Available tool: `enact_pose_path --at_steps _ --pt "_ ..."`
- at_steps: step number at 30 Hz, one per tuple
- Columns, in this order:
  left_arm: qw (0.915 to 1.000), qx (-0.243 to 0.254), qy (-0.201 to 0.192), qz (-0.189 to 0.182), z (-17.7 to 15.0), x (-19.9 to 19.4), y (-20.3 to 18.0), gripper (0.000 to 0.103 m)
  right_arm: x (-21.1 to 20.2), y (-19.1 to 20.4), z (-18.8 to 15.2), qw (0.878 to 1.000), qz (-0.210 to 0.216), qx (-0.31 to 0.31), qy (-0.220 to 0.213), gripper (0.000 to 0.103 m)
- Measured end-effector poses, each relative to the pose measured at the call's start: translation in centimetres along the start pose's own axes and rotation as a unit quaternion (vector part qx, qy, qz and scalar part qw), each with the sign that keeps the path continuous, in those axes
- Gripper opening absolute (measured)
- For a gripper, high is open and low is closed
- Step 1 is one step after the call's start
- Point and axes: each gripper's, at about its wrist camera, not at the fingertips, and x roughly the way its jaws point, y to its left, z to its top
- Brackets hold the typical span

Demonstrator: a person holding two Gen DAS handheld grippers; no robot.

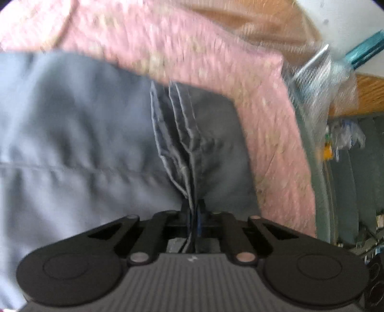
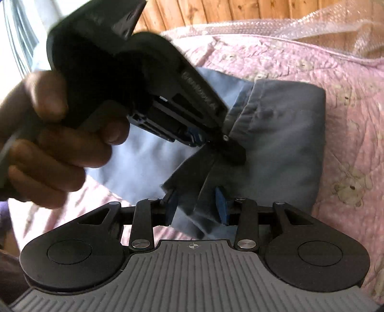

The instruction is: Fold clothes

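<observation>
A grey-blue garment (image 1: pixel 84 144) lies on a pink quilt (image 1: pixel 192 48). My left gripper (image 1: pixel 193 211) is shut on a bunched fold of the garment, with layered hems rising from the jaws. In the right wrist view the garment (image 2: pixel 283 134) lies partly folded on the quilt (image 2: pixel 348 96). My right gripper (image 2: pixel 195 206) is open, its blue pads (image 2: pixel 222 206) on either side of a loose flap of the cloth. The left gripper (image 2: pixel 228 146), held by a hand, pinches the cloth just beyond it.
Bubble wrap (image 2: pixel 300 26) lies at the quilt's far edge before a wooden wall (image 2: pixel 216 9). In the left wrist view, the quilt's right edge drops to a dark floor (image 1: pixel 355 192) with clutter; a teal bar (image 1: pixel 364 48) and wood floor are far right.
</observation>
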Motion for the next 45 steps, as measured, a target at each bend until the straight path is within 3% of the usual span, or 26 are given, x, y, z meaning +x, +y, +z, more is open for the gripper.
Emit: enact_pose_path --at_steps 2,4,7,10,13,15,17,21,24,26,29,31,34,36,37,40,41,43,45 --pt "0.9996 -0.008 -0.027 -0.007 0.1 -3.2 1.2 0.005 -2.3 -0.2 0.3 0.999 0.017 0.018 -0.02 0.038" --pt "0.999 -0.014 -0.041 0.015 0.2 -5.5 3.3 0.005 -4.6 -0.2 0.5 0.998 0.032 0.04 -0.043 0.038" --pt "0.9969 -0.021 -0.009 0.076 -0.3 -4.7 6.4 0.005 -6.0 -0.6 0.3 0.994 0.044 0.076 -0.058 0.04" --pt "0.9941 0.013 0.006 0.108 -1.1 -2.7 6.3 0.007 -3.4 -0.2 0.2 0.996 0.007 0.077 -0.038 0.039" --pt "0.9917 0.014 -0.011 0.128 -1.2 -3.3 5.6 0.011 1.0 0.4 0.3 0.997 -0.038 0.063 0.023 0.032" --pt "0.9888 0.021 -0.029 0.145 -1.3 -4.5 4.8 0.02 1.7 1.3 0.4 0.996 -0.057 0.04 0.049 0.032" --pt "0.9854 0.027 -0.046 0.162 -1.4 -5.8 4.0 0.021 1.4 1.9 0.8 0.996 -0.065 0.022 0.062 0.032" --pt "0.9814 0.052 -0.101 0.155 -0.9 -7.5 1.6 0.021 -1.9 1.6 4.3 0.997 -0.081 0.018 0.0 0.032" --pt "0.9869 0.063 -0.104 0.106 -0.7 -6.5 1.0 0.021 -0.3 0.6 8.9 0.995 -0.09 0.006 -0.031 0.03" --pt "0.987 0.066 -0.089 0.116 -0.9 -5.5 1.3 0.021 2.9 -0.1 11.4 0.995 -0.099 0.002 -0.022 0.027" --pt "0.9866 0.069 -0.066 0.132 -1.2 -3.9 1.6 0.02 9.9 -2.2 12.3 0.989 -0.137 -0.011 0.049 0.019" --pt "0.9858 0.071 -0.051 0.143 -1.5 -2.8 1.9 0.015 11.4 -2.9 12.5 0.988 -0.15 -0.028 0.036 0.02" --pt "0.984 0.074 -0.028 0.16 -1.8 -1.2 2.2 0.016 10.3 -3.4 12.8 0.991 -0.134 0.018 0.015 0.021" --pt "0.9827 0.088 -0.025 0.161 -1.5 -1.4 1.9 0.024 7.8 -3.1 11.8 0.992 -0.111 0.047 -0.019 0.022" --pt "0.982 0.094 -0.024 0.162 -1.3 -1.6 1.7 0.024 6.7 -3.0 10.6 0.993 -0.099 0.065 -0.028 0.023" --pt "0.9795 0.115 -0.02 0.164 -0.9 -1.9 1.2 0.024 7.2 -2.7 5.0 0.99 -0.078 0.115 -0.003 0.026" --pt "0.9786 0.122 -0.019 0.164 -0.7 -2.0 1.0 0.024 7.4 -2.6 3.7 0.99 -0.078 0.116 -0.013 0.028" --pt "0.9766 0.136 -0.016 0.166 -0.4 -2.2 0.7 0.028 6.9 -2.3 2.1 0.988 -0.084 0.129 -0.034 0.042" --pt "0.9757 0.146 -0.027 0.161 0.4 -3.1 -0.2 0.057 5.3 -2.5 1.4 0.98 -0.078 0.17 -0.063 0.062"
